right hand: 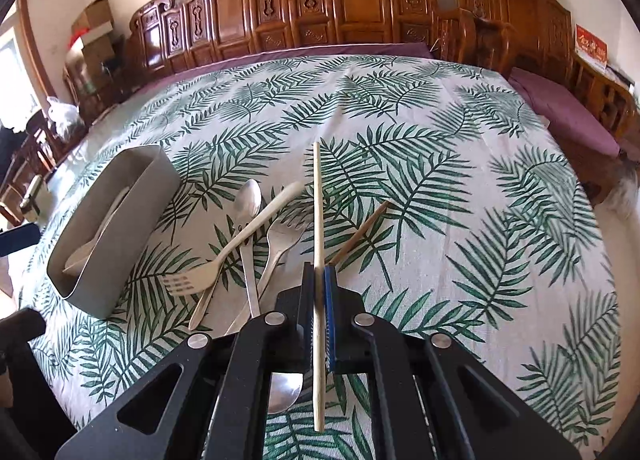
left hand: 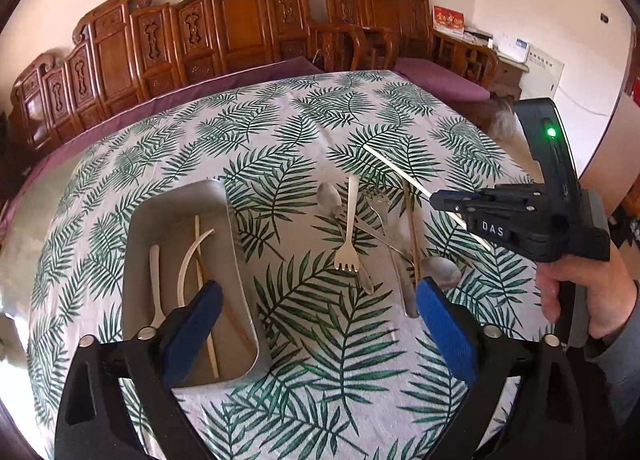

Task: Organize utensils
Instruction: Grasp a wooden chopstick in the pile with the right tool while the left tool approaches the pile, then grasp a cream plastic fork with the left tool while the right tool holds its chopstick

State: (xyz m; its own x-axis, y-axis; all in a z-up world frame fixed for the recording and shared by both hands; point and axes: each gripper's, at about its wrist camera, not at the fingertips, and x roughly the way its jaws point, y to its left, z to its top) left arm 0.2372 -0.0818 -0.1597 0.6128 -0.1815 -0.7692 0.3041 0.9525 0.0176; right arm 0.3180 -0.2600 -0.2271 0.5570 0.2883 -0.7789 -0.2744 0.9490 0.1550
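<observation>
You are pinching one chopstick (right hand: 318, 220) in the closed right gripper (right hand: 319, 276) to carry it to the tray (left hand: 240, 228), while your left gripper (left hand: 316, 300) is hanging wide open, empty.

Carved wooden benches (right hand: 360, 0) with purple cushions (left hand: 440, 78) behind leaf-print tablecloth (right hand: 440, 140).

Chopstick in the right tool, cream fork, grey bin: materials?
Chopstick: looks like pale bamboo or wood, matte, uniform tan; cannot rule out plastic.
Cream fork: probably plastic, dull and opaque with soft moulded edges.
Grey bin: likely matte plastic or coated metal, with rounded corners and thin walls; unclear which.
</observation>
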